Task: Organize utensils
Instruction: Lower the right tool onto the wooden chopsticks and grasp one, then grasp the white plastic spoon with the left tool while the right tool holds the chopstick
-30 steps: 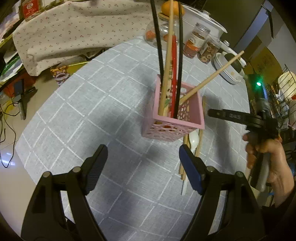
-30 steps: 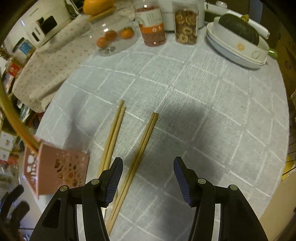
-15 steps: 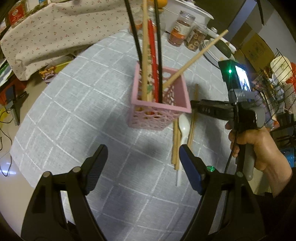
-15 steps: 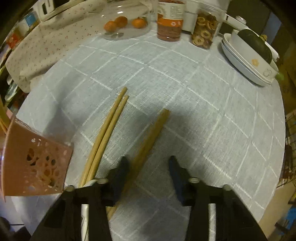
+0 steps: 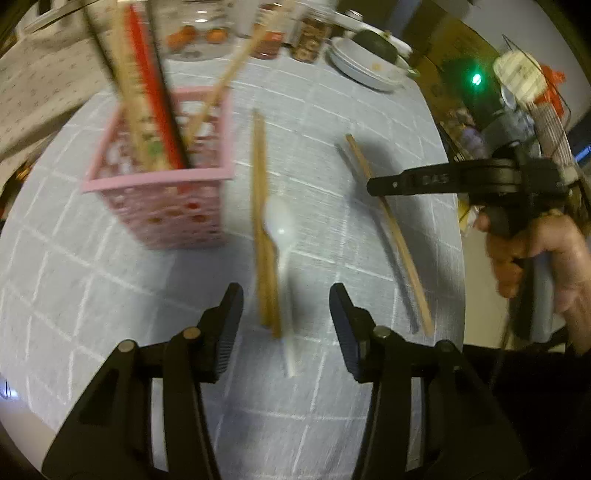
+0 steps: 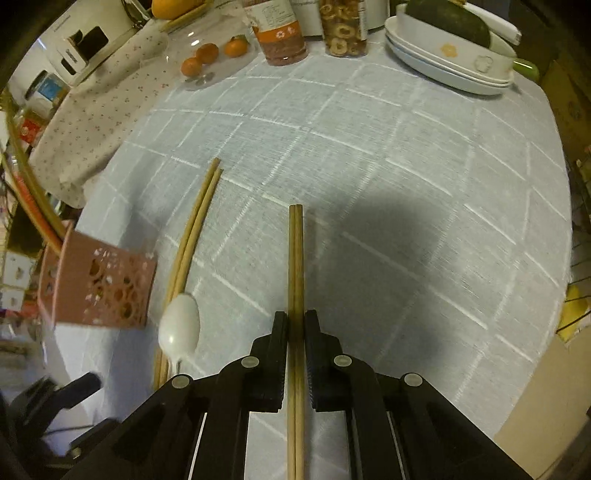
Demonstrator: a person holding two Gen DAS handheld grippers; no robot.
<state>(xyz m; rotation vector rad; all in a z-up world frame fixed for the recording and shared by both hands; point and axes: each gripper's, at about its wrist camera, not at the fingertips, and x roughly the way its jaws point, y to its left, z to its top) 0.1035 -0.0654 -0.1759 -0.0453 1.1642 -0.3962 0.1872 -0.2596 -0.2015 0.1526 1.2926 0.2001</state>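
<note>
A pink perforated holder (image 5: 166, 192) (image 6: 96, 284) stands on the grey checked tablecloth with several chopsticks in it. Beside it lie a pair of wooden chopsticks (image 5: 264, 236) (image 6: 192, 236) and a white plastic spoon (image 5: 282, 236) (image 6: 180, 328). My left gripper (image 5: 286, 321) is open, just short of the spoon and that pair. My right gripper (image 6: 295, 332) is shut on a second pair of wooden chopsticks (image 6: 295, 258), also seen in the left wrist view (image 5: 391, 229), raised a little off the cloth.
At the far edge stand a glass dish of oranges (image 6: 212, 61), two jars (image 6: 282, 33), and stacked white plates with a green squash (image 6: 450, 44). A floral cloth (image 6: 99, 114) covers things at the left. The table edge runs close on the right.
My right gripper closed on the second chopstick pair. My left gripper swung right, from facing the holder to facing the spoon and first pair.
</note>
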